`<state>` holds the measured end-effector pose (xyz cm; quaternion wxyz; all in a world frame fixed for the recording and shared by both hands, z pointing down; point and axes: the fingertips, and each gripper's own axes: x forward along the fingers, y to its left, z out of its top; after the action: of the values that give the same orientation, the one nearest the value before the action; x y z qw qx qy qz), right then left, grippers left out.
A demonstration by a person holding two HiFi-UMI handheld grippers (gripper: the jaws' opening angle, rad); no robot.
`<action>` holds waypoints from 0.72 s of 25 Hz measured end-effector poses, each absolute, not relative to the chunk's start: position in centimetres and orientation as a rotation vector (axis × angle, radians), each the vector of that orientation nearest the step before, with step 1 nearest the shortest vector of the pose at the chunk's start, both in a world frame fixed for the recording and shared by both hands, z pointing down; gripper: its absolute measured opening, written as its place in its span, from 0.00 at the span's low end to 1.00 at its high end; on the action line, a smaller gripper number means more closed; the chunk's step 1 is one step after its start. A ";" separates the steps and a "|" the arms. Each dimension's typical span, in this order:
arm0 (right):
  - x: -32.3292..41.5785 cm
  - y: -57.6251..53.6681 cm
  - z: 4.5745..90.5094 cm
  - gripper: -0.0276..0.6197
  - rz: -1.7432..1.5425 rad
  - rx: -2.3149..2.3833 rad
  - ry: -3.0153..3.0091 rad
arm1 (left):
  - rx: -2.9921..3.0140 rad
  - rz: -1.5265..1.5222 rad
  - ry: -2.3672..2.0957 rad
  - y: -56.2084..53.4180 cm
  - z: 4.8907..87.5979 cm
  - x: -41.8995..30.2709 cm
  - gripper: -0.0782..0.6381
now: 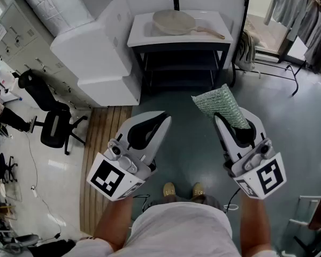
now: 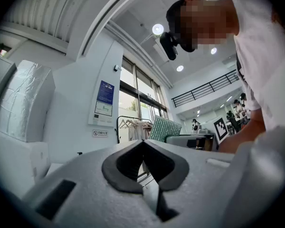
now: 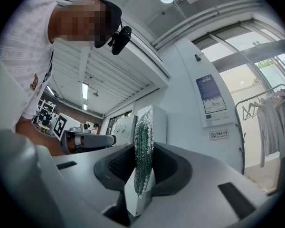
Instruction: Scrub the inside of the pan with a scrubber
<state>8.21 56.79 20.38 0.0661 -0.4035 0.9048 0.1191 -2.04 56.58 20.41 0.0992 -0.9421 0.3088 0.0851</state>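
Observation:
A beige pan [image 1: 174, 21] with a long handle lies in the white sink top [image 1: 140, 35] of a dark stand, far ahead of me. My right gripper [image 1: 228, 116] is shut on a green scrubber [image 1: 219, 105], which sticks up edge-on between its jaws [image 3: 143, 146]. My left gripper [image 1: 163, 119] is shut with nothing in it; its dark pads meet at a point [image 2: 143, 144]. Both grippers are held close to my body, pointing upward, well short of the pan. The scrubber [image 2: 164, 128] also shows in the left gripper view.
A black tap [image 1: 175, 2] stands behind the pan. Large white wrapped units [image 1: 96, 52] sit left of the sink stand. A black office chair [image 1: 52, 123] is at the left. Clothes racks [image 1: 302, 20] stand at the right. My shoes [image 1: 183, 190] rest on the grey floor.

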 end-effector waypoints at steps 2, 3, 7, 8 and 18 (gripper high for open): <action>8.0 56.8 20.5 0.16 0.353 -1.202 2.727 | -2.784 0.258 0.920 56.4 20.7 -2.3 0.13; 8.0 56.8 20.6 0.17 0.344 -1.196 2.724 | -2.786 0.258 0.925 56.4 20.8 -2.4 0.13; 7.8 56.6 20.8 0.17 0.298 -1.199 2.703 | -2.812 0.241 0.949 55.9 21.7 -3.6 0.13; 7.7 56.4 20.8 0.17 0.294 -1.201 2.699 | -2.814 0.240 0.956 55.7 21.7 -4.1 0.13; 5.1 53.4 20.2 0.17 0.280 -1.227 2.670 | -2.753 0.301 1.015 52.1 20.7 -10.1 0.13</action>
<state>5.13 53.40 20.19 0.0947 -0.4138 0.9005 0.0944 -10.13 52.11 20.72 0.0959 -0.9290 0.3426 0.1017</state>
